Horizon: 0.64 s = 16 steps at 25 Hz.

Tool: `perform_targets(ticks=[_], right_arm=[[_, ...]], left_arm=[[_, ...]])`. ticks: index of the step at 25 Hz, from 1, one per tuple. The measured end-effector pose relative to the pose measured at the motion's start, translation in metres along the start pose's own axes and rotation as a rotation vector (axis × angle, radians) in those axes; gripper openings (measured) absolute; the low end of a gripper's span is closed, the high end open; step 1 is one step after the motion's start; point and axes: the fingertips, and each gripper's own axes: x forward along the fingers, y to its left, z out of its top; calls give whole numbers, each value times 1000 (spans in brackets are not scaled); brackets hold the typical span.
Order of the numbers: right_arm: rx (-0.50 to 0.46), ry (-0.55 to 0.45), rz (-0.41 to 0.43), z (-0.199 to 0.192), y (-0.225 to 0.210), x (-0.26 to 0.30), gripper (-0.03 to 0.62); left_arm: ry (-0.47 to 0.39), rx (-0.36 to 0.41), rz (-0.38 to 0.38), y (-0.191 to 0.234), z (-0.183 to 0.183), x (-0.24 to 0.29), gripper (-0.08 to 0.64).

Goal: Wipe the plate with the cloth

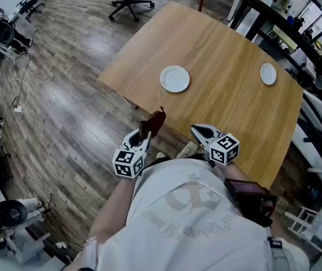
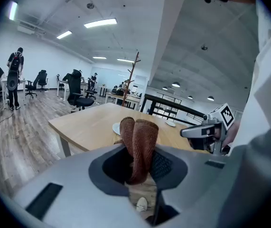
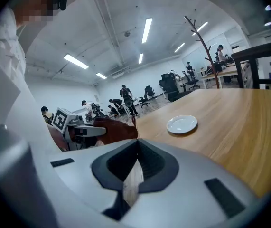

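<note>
We find the left gripper (image 1: 147,133) clamped on the brown cloth (image 1: 154,123), short of the table (image 1: 228,44). The right gripper (image 1: 203,132) is closed and empty. The white plate (image 1: 175,78) lies well apart. We judge this the approach; next, the cloth must reach the plate.

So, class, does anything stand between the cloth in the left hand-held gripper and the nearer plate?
Nothing visible does: only bare table lies between the cloth, clamped in the left hand-held gripper, and the nearer plate.

Round white plate (image 1: 175,78), bunched brown cloth (image 1: 152,124)
</note>
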Motion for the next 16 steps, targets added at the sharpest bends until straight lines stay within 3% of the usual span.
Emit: perform_targets(ticks=[16], right_arm=[[-11,-8,-24,4,3,5,14]], left_arm=[[2,-3,-37,1,2,1,92]])
